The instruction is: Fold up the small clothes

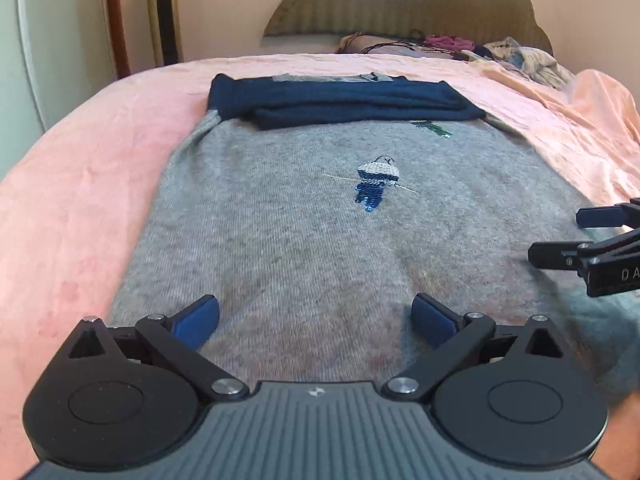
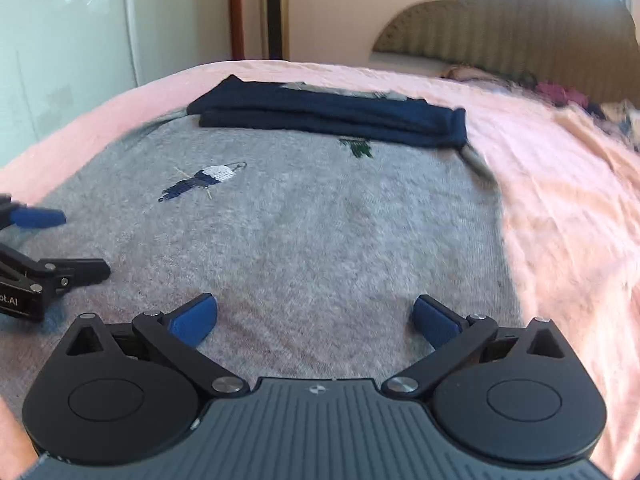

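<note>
Left wrist view: the left tongs (image 1: pixel 316 316) are spread wide and hold nothing, low over the near part of the grey sweater (image 1: pixel 304 240). The sweater lies flat on the pink bed (image 1: pixel 80 184), its navy sleeves (image 1: pixel 344 106) already folded across the chest. The right tongs (image 1: pixel 560 236) show at the right edge, over the sweater's right side.

Right wrist view: the right tongs (image 2: pixel 316 316) are likewise spread and empty above the sweater (image 2: pixel 320 240), near its right edge. The left tongs (image 2: pixel 60 240) show at the left, also parted.

With the sleeves (image 2: pixel 332 118) in, the step in hand looks like the body fold. The next move probably calls for each pair to drop to the near hem, pinch a corner, and carry it up toward the sleeves together, keeping the knit even.
</note>
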{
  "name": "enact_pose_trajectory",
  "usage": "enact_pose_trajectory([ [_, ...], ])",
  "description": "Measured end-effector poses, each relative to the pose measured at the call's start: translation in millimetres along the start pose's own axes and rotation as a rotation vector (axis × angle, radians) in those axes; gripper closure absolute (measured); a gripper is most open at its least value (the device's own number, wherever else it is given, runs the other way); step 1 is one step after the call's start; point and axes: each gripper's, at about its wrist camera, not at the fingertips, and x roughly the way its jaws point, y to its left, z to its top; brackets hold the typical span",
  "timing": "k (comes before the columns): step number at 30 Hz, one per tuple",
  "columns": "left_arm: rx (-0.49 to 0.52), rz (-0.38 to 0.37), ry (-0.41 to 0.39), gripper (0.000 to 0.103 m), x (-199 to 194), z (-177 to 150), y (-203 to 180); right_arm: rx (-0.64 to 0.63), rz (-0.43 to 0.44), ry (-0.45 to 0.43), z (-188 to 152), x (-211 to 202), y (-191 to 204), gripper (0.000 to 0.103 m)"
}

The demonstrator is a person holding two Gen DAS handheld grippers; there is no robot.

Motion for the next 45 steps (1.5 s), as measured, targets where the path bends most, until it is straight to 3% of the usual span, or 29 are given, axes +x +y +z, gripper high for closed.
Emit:
enact_pose_trajectory([
  [3, 0.056, -0.005, -0.022, 0.000, -2.0, -15.5, -5.2, 0.005, 0.041, -0.033, -3.1, -17.3, 4.5, 0.000],
  [5, 0.040, -0.012, -0.033, 0.000, -4.8, -17.5, -2.3, -0.061, 0.043, 0.014, -15.9, -6.5, 9.6, 0.000],
  [6, 0.016, -0.012, -0.025, 0.000, -9.1, -14.5, 1.2, -0.084, 0.050, -0.037, -22.7, -9.6, 9.2, 0.000],
  [8, -0.053, -0.011, -0.057, 0.000, -24.8, -14.3, 15.2, -0.040, 0.046, 0.001, -15.8, -16.2, 4.0, 0.000],
  [10, -0.107, 0.004, -0.084, 0.000, -39.4, -19.2, 32.7, 0.024, 0.064, -0.027, -11.9, -37.3, -9.5, 0.000],
  [14, -0.242, 0.018, -0.038, 0.000, -48.6, -35.8, 71.7, 0.257, 0.126, -0.032, -21.9, -69.7, -68.8, 0.000],
  [16, -0.355, -0.070, -0.047, 0.000, -55.8, -44.9, 91.7, 0.414, 0.159, -0.001, -35.0, -77.4, -103.9, 0.006],
  [19, -0.557, -0.358, -0.034, 0.000, -59.7, -53.4, 119.1, 0.599, 0.284, 0.059, -56.2, -80.8, -136.5, 0.015],
  [22, -0.701, -0.593, 0.032, 0.001, -49.1, -61.5, 129.1, 0.633, 0.414, 0.112, -66.8, -80.3, -135.7, 0.017],
  [23, -0.713, -0.617, 0.039, 0.004, -47.5, -63.4, 127.7, 0.617, 0.438, 0.130, -67.3, -80.0, -129.4, 0.018],
  [24, -0.710, -0.609, 0.041, 0.007, -47.1, -63.8, 126.1, 0.590, 0.457, 0.145, -67.3, -80.1, -122.3, 0.018],
  [25, -0.698, -0.597, 0.055, 0.023, -45.8, -63.4, 123.0, 0.563, 0.469, 0.157, -65.9, -79.6, -114.7, 0.019],
  [26, -0.698, -0.590, 0.073, 0.051, -43.3, -63.5, 121.8, 0.542, 0.467, 0.162, -65.4, -79.5, -109.2, 0.021],
  [27, -0.705, -0.577, 0.101, 0.064, -38.7, -64.2, 121.9, 0.524, 0.454, 0.164, -64.3, -79.4, -105.2, 0.029],
  [29, -0.709, -0.527, 0.148, 0.092, -31.4, -65.0, 123.9, 0.517, 0.410, 0.182, -63.3, -77.3, -105.1, 0.065],
  [30, -0.707, -0.517, 0.150, 0.095, -31.2, -64.9, 125.1, 0.525, 0.394, 0.199, -64.2, -73.9, -106.7, 0.088],
  [32, -0.678, -0.476, 0.130, 0.099, -38.5, -61.3, 127.6, 0.542, 0.410, 0.195, -67.0, -72.3, -111.5, 0.089],
  [35, -0.594, -0.476, 0.071, 0.099, -61.5, -49.4, 124.1, 0.503, 0.392, 0.159, -58.9, -86.2, -112.8, 0.089],
  [37, -0.516, -0.440, 0.089, 0.099, -64.7, -45.5, 118.7, 0.479, 0.375, 0.125, -53.5, -100.9, -121.1, 0.090],
  [39, -0.469, -0.371, 0.147, 0.100, -52.8, -51.5, 114.7, 0.465, 0.342, 0.168, -58.6, -97.5, -130.7, 0.091],
  [41, -0.460, -0.369, 0.141, 0.099, -52.7, -58.0, 118.9, 0.478, 0.349, 0.210, -71.6, -87.1, -133.8, 0.093],
  [43, -0.414, -0.341, 0.127, 0.098, -63.3, -54.5, 119.3, 0.512, 0.371, 0.207, -72.7, -89.3, -135.6, 0.087],
  [44, -0.377, -0.321, 0.104, 0.095, -72.6, -52.4, 121.5, 0.516, 0.370, 0.194, -70.6, -93.4, -136.6, 0.080],
  [45, -0.332, -0.295, 0.091, 0.092, -79.7, -46.8, 120.4, 0.519, 0.353, 0.163, -67.5, -99.7, -139.0, 0.066],
])
